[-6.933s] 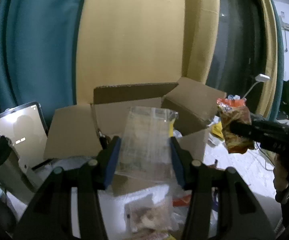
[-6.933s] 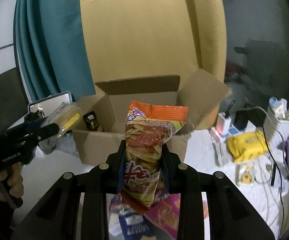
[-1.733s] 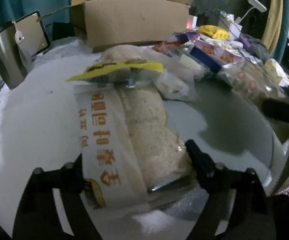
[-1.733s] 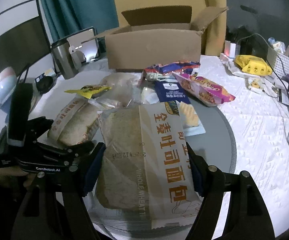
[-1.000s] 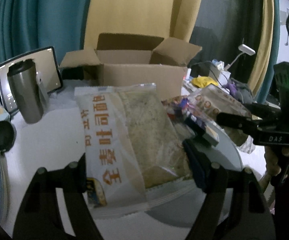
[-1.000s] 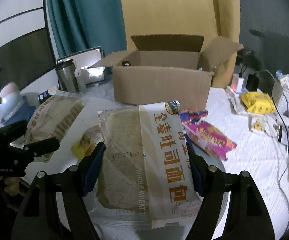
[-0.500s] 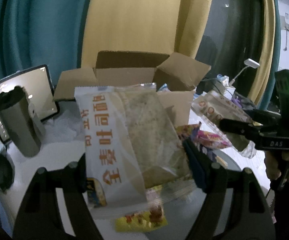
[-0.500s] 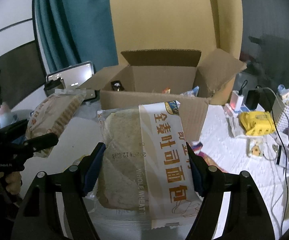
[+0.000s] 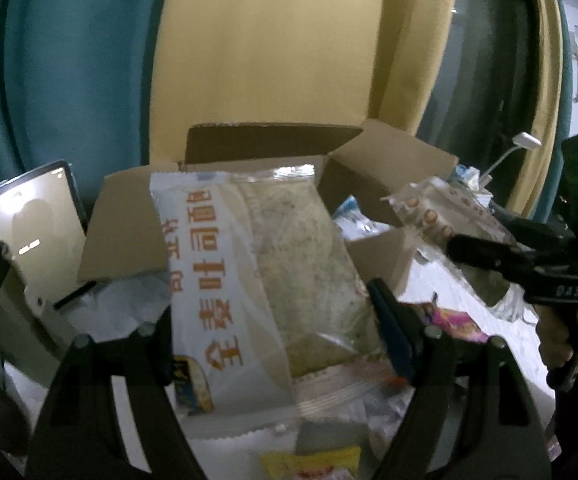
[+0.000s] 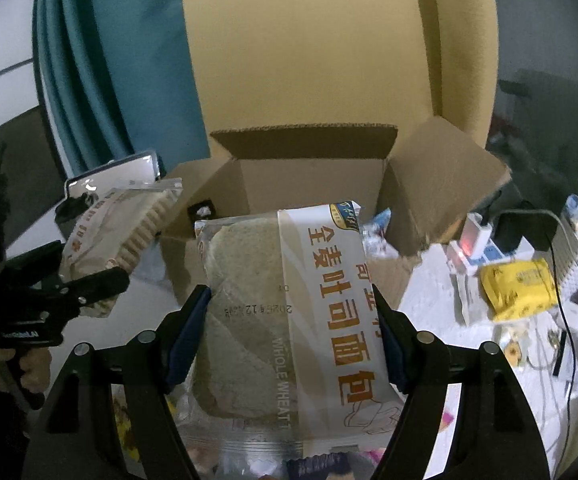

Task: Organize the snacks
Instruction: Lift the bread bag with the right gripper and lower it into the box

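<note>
Both bread bags (image 9: 265,280) nearer open box (image 10: 309,184)

Glossy plastic bread bag (image 10: 289,312); matt cardboard box (image 10: 313,176) (brown)

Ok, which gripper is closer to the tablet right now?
Left. The left gripper, clamping a bread bag, is just in front of the tablet; the right gripper, clamping the second bread bag, faces the cardboard box further right.

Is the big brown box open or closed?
Open. The cardboard box has its flaps folded up and outward, so its inside wall shows, and some snack packets already lie inside.
</note>
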Demonstrator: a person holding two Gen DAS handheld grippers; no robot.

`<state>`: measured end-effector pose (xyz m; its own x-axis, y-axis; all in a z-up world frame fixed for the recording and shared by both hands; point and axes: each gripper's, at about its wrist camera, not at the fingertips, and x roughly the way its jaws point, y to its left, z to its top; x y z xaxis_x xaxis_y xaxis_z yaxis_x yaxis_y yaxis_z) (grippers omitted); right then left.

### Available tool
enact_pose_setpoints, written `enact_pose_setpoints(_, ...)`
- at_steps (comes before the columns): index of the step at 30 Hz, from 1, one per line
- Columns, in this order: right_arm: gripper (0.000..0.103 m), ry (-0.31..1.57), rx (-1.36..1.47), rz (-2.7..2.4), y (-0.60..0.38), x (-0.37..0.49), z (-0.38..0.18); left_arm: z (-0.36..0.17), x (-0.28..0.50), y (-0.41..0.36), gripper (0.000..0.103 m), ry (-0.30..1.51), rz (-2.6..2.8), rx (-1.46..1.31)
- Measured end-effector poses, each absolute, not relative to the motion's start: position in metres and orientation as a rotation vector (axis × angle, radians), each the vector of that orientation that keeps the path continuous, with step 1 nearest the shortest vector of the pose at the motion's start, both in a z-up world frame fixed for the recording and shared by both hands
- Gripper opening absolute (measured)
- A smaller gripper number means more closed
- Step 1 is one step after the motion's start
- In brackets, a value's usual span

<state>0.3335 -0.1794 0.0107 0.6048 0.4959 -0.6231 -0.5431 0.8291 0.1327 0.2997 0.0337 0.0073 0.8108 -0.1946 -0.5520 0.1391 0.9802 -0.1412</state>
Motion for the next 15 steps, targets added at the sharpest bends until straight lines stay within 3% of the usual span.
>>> enact_pose_setpoints(15,0.078,0.715,-0.018,0.569,-0.145,0.433,0.005,-0.002,0.397,0.052,0.081,0.665,-0.180,-0.120)
